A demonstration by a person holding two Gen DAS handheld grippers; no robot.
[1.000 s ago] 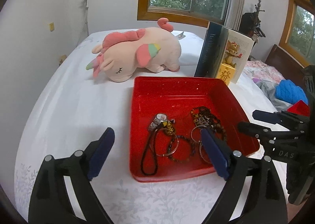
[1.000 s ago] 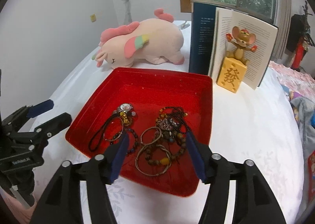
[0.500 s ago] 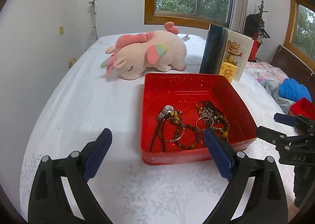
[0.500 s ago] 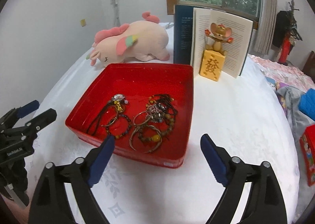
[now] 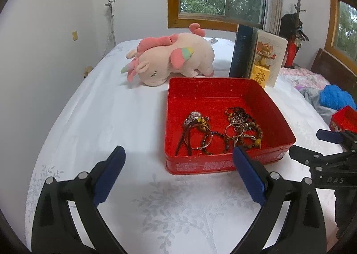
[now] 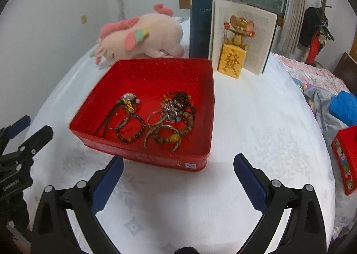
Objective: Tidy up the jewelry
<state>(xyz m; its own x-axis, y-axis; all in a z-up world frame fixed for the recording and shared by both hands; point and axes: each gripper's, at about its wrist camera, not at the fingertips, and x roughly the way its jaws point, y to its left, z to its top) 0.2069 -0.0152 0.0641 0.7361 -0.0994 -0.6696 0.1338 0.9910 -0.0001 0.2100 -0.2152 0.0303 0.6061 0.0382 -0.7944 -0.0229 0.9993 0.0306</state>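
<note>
A red tin box [image 5: 225, 166] [image 6: 156, 160] sits on the white bedspread. It holds a watch [image 5: 193, 118] [image 6: 128, 97], bead bracelets [image 5: 217, 142] [image 6: 130, 129], metal rings [image 5: 233, 130] [image 6: 156, 118] and tangled necklaces [image 5: 239, 115] [image 6: 178, 102]. My left gripper [image 5: 177, 172] is open and empty, just in front of the box. My right gripper [image 6: 178, 174] is open and empty, in front of the box's near right corner. It also shows in the left wrist view [image 5: 312, 144], and the left gripper shows in the right wrist view [image 6: 31, 129].
A pink unicorn plush [image 5: 171, 60] [image 6: 142, 37] lies behind the box. An open book [image 5: 256, 57] [image 6: 234, 33] stands with a mouse figurine on a yellow block [image 6: 234, 53]. Clothes [image 6: 334, 106] and a second red box [image 6: 345, 158] lie at the right.
Both grippers have pulled back from over the box toward me. The right gripper opened wider. The jewelry stays in the box.
</note>
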